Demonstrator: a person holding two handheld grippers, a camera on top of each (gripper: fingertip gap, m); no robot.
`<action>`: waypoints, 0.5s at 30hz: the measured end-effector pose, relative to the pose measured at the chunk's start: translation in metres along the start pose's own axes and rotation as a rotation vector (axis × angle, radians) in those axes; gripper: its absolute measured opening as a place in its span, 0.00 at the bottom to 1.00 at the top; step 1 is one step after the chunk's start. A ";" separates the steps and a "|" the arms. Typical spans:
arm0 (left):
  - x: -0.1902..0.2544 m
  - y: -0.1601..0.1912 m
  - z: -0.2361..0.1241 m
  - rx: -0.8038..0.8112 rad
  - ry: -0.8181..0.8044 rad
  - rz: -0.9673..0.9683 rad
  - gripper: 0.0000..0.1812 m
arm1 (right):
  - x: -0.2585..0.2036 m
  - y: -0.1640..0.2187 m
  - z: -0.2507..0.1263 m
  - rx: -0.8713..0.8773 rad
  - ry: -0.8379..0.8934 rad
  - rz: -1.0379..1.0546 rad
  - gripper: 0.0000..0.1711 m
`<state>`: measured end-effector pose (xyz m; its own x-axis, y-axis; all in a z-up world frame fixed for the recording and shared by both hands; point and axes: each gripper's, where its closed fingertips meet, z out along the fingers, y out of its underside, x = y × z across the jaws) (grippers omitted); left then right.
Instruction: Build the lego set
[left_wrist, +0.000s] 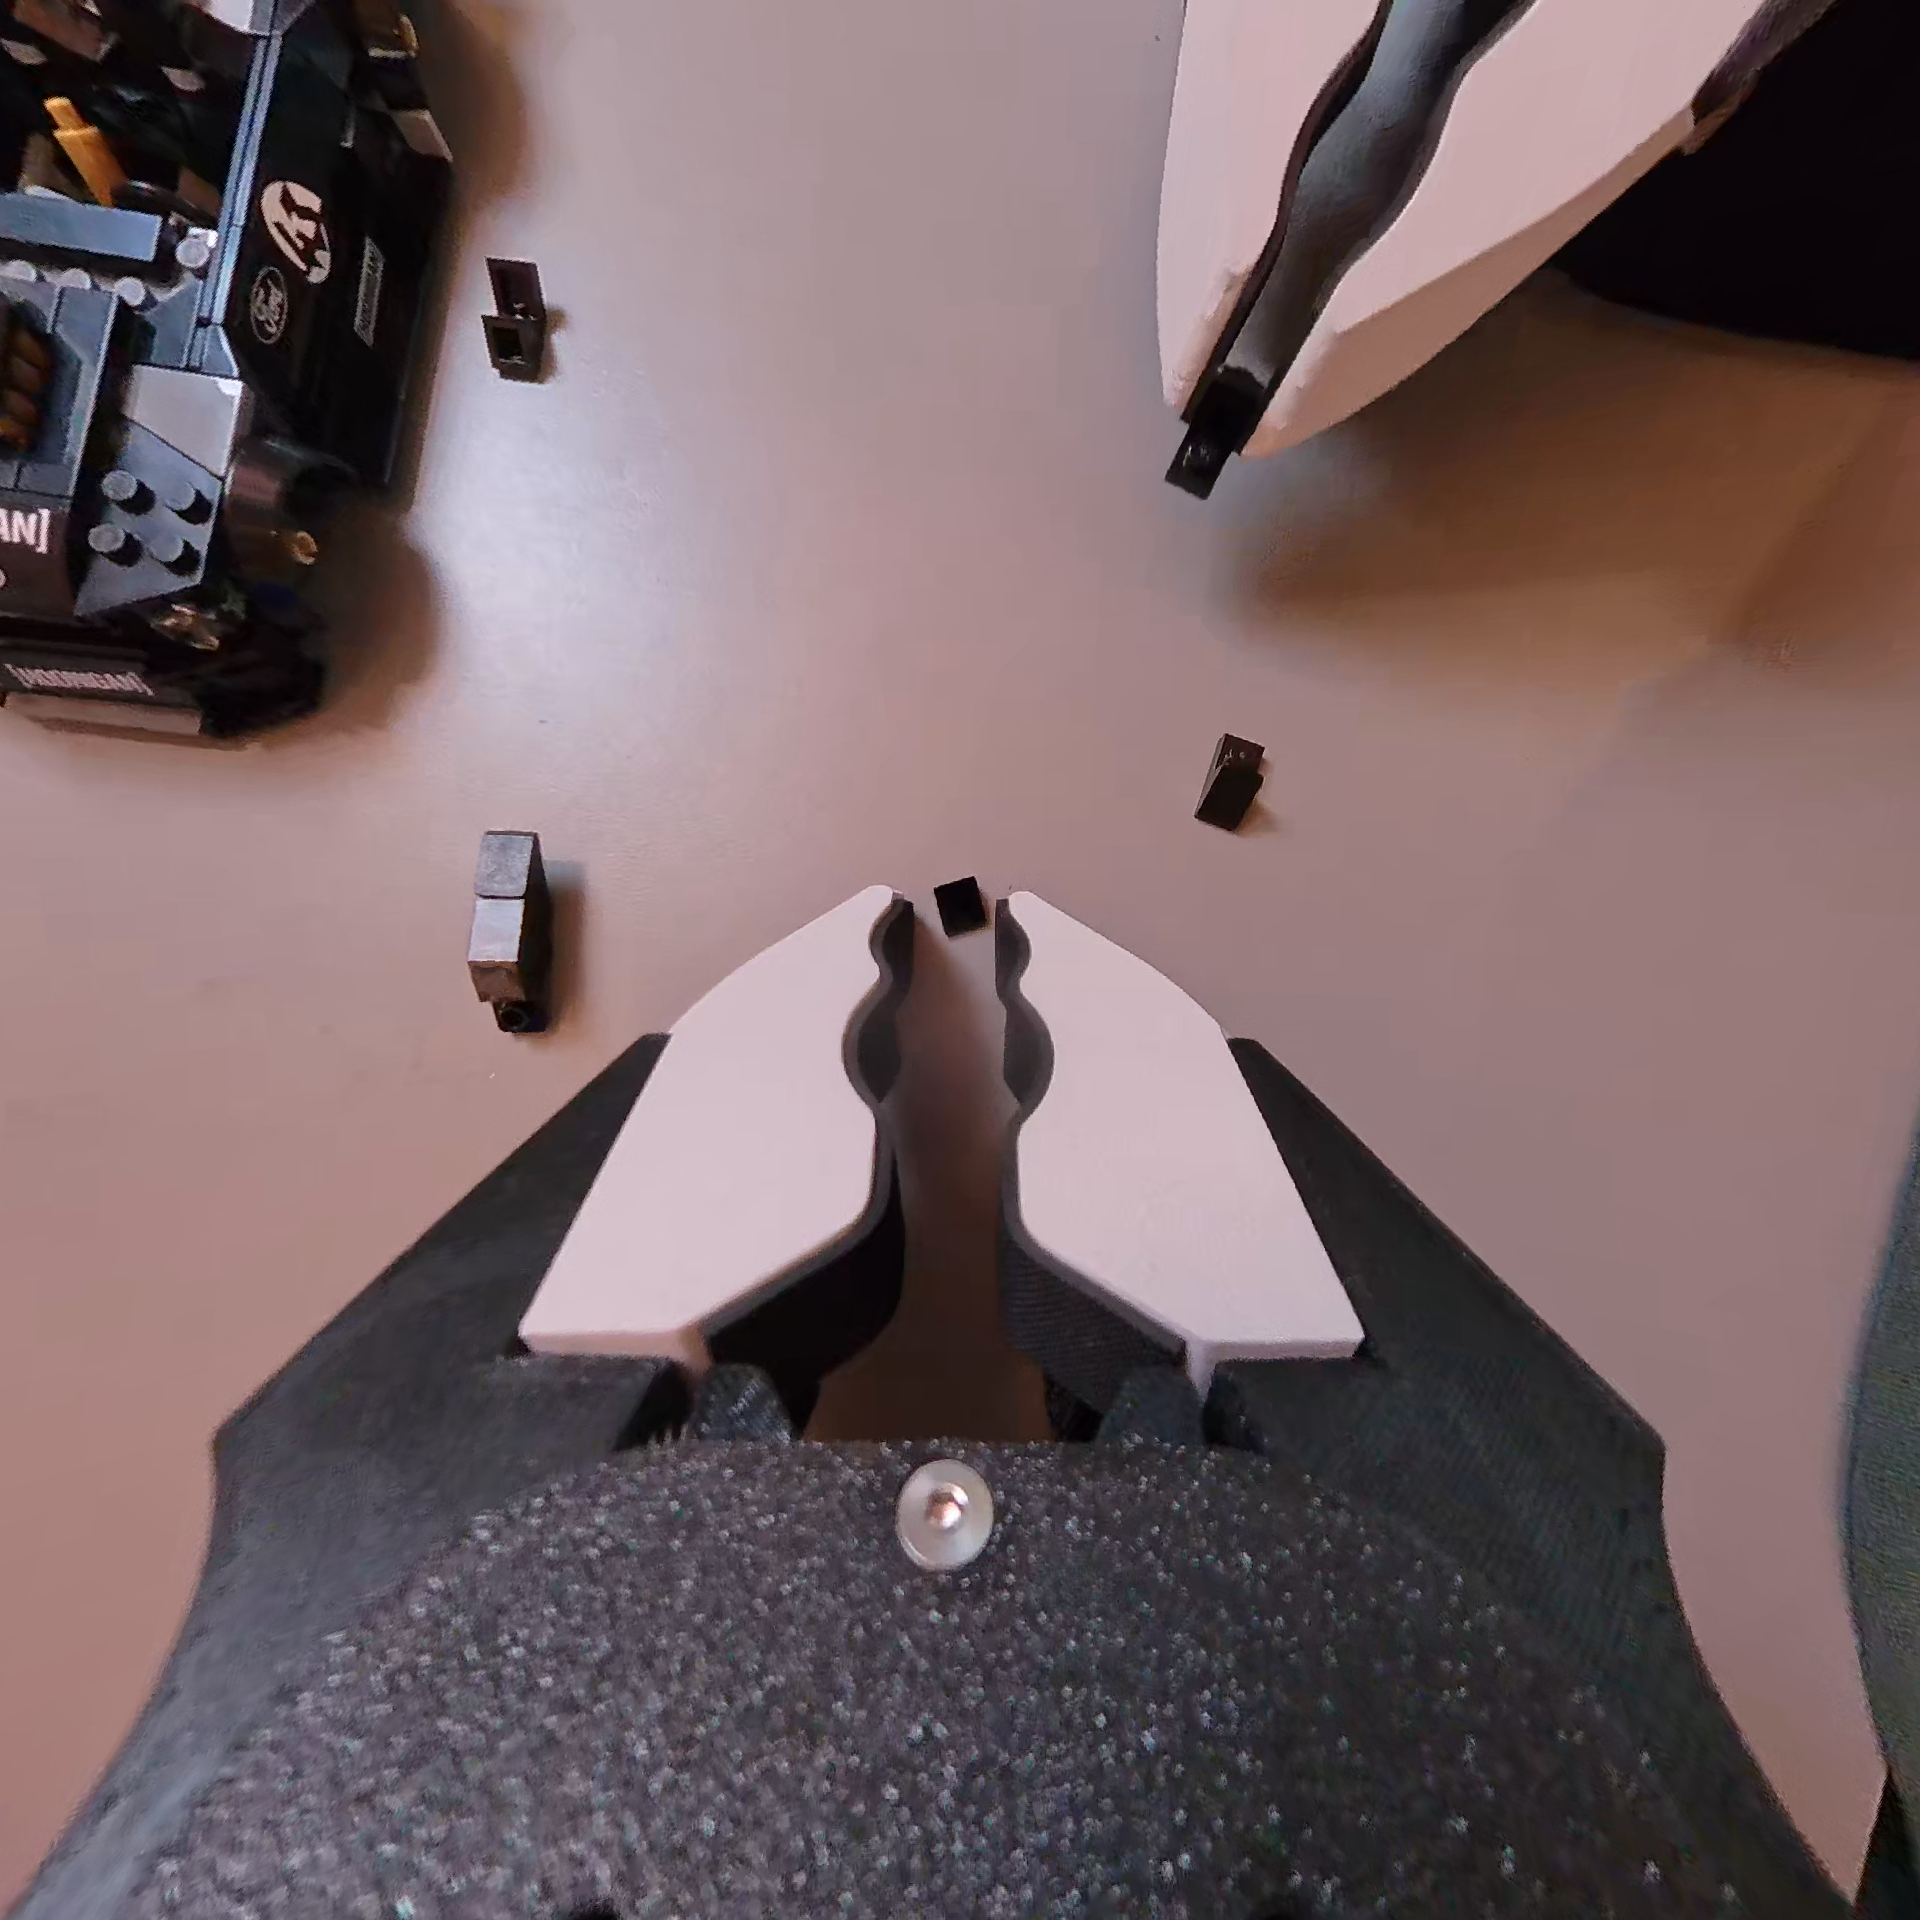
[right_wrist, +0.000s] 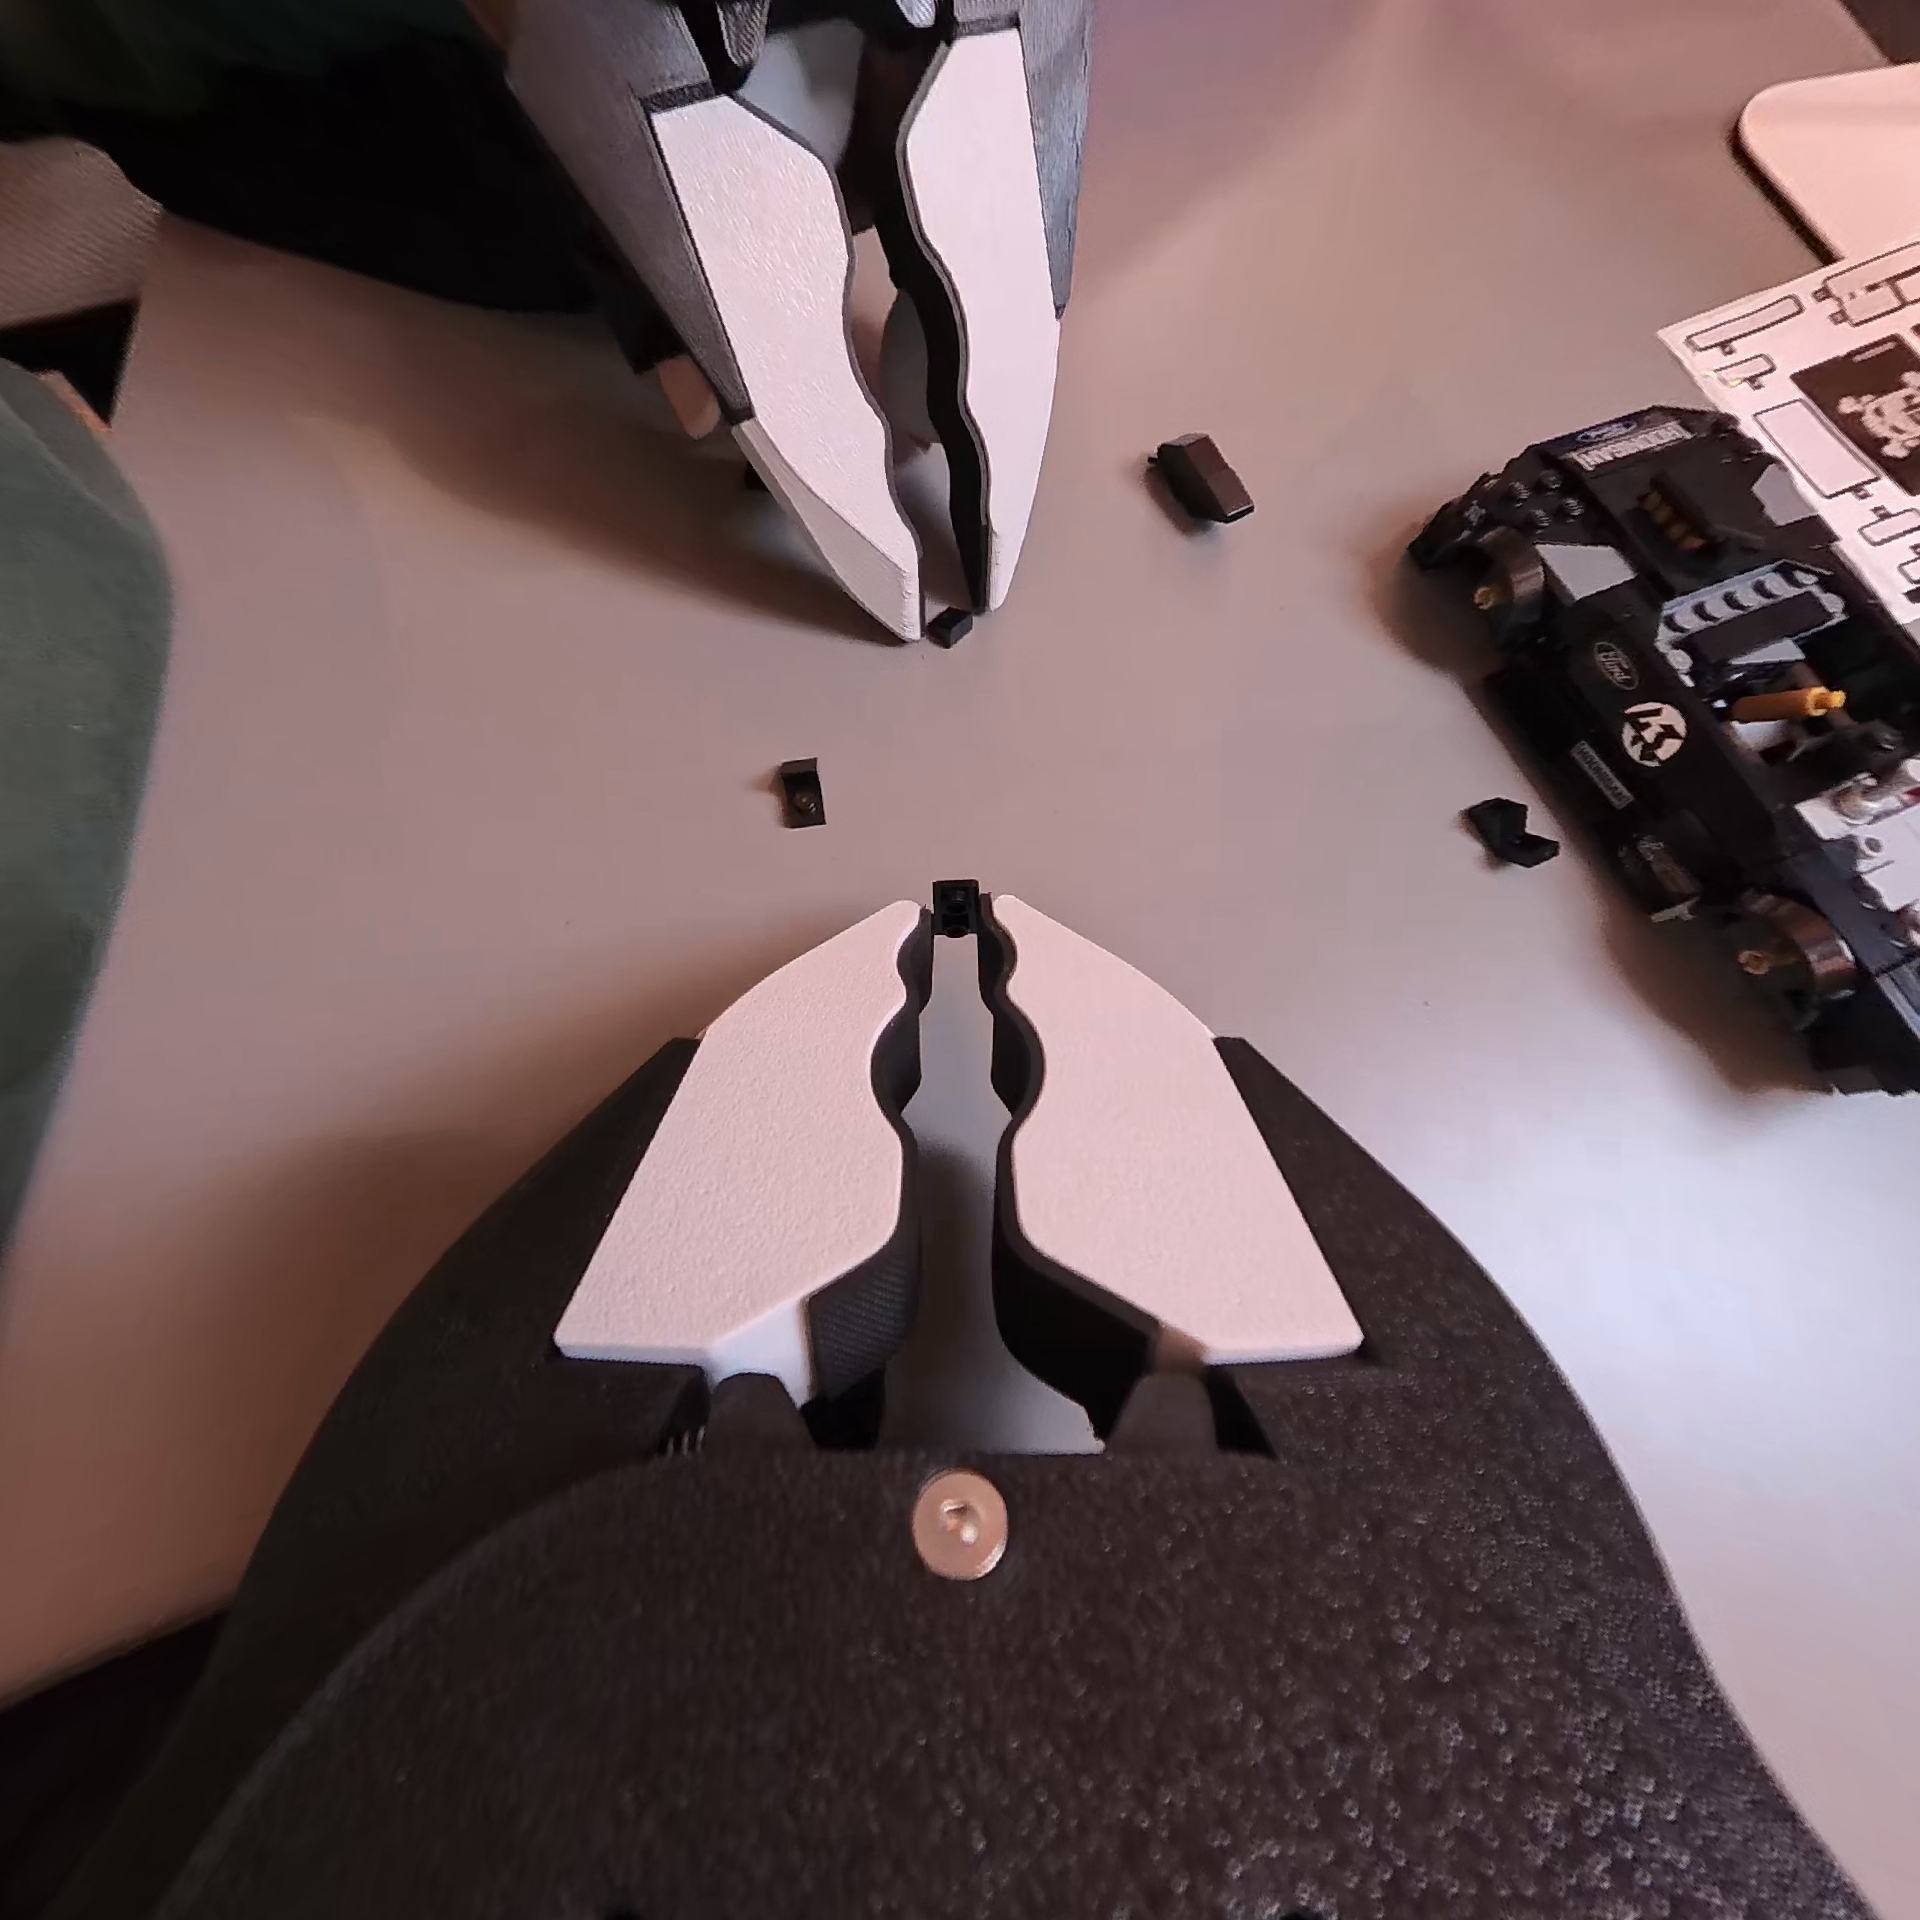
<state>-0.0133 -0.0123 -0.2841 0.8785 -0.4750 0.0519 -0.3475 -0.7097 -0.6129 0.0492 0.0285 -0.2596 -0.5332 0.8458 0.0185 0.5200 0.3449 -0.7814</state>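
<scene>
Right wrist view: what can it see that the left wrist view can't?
Only the right wrist view shows the sticker sheet beside the car and a pale board's corner. Only the left wrist view shows nothing extra that I can name. Both show the black lego car, the open left gripper around a tiny black piece, and the right gripper shut on a small black brick.

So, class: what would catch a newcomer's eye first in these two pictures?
The right gripper pinches a tiny black lego piece at its fingertips. Facing it, the left gripper stands open around a small black tile on the table. A half-built black lego car lies at the right gripper's right.
</scene>
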 end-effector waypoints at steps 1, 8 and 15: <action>0.000 0.000 0.000 0.001 -0.006 -0.011 0.08 | 0.000 0.000 0.002 -0.005 0.001 0.000 0.05; -0.001 -0.002 0.002 0.017 -0.056 -0.042 0.08 | 0.002 0.002 0.006 -0.021 0.007 0.006 0.05; 0.002 -0.001 0.001 0.025 -0.027 0.048 0.05 | 0.002 0.000 0.010 -0.019 -0.006 0.016 0.05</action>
<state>-0.0111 -0.0117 -0.2840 0.8697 -0.4936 0.0003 -0.3817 -0.6730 -0.6335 0.0410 0.0262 -0.2659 -0.5288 0.8487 0.0019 0.5413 0.3390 -0.7695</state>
